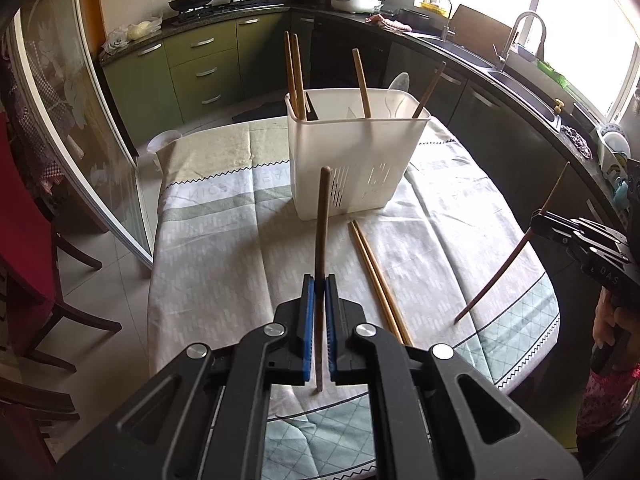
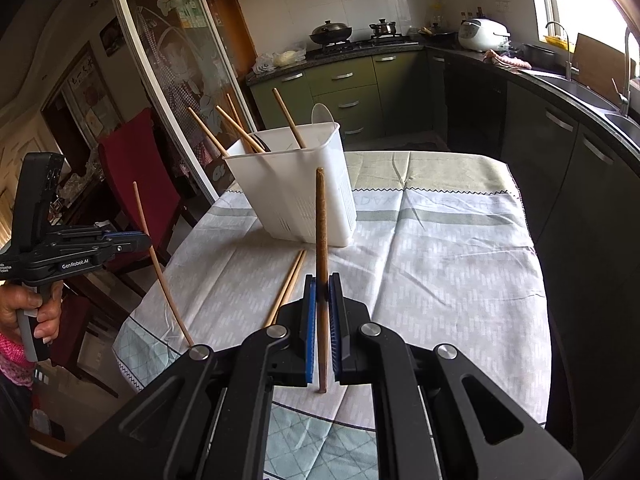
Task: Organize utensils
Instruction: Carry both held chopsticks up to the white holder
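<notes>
Left fingers (image 1: pixel 309 312): clamped on a chopstick (image 1: pixel 322 220), upright between pads.
Right fingers (image 2: pixel 310 312): clamped on a second chopstick (image 2: pixel 321 216), upright.
Holder (image 1: pixel 352 160): on table beyond both.

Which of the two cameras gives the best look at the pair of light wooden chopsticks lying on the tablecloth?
The left wrist view: the pair of light wooden chopsticks shows nearly full length beside the white plastic utensil holder. In the right wrist view the pair is shorter, its near end hidden behind the right gripper.
</notes>
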Demonstrator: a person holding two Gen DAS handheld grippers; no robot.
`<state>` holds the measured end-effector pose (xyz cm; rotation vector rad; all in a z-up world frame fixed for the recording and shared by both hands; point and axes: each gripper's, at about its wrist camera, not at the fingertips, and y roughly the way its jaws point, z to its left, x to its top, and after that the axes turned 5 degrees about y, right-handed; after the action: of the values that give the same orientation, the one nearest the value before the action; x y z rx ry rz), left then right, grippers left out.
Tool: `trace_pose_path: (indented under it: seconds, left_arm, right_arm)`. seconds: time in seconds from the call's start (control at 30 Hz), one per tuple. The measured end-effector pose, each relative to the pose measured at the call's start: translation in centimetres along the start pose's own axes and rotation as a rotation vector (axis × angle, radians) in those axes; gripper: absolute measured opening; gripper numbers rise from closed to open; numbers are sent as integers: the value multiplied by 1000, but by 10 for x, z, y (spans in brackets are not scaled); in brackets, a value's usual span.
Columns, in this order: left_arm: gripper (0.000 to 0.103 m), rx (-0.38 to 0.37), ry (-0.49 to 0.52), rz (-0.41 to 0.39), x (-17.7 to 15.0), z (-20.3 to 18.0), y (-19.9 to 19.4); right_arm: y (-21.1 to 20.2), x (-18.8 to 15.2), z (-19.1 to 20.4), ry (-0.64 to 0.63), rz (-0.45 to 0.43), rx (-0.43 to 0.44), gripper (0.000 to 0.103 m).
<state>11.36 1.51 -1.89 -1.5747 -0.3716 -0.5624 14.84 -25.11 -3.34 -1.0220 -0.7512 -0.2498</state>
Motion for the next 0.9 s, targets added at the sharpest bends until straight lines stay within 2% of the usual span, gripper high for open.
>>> trace_pose_path:
  seconds: [0.9]
  left_arm:
    - [5, -15, 14, -35, 0, -5, -9]
  right_arm:
    - [1, 1, 0, -12, 5, 8, 7]
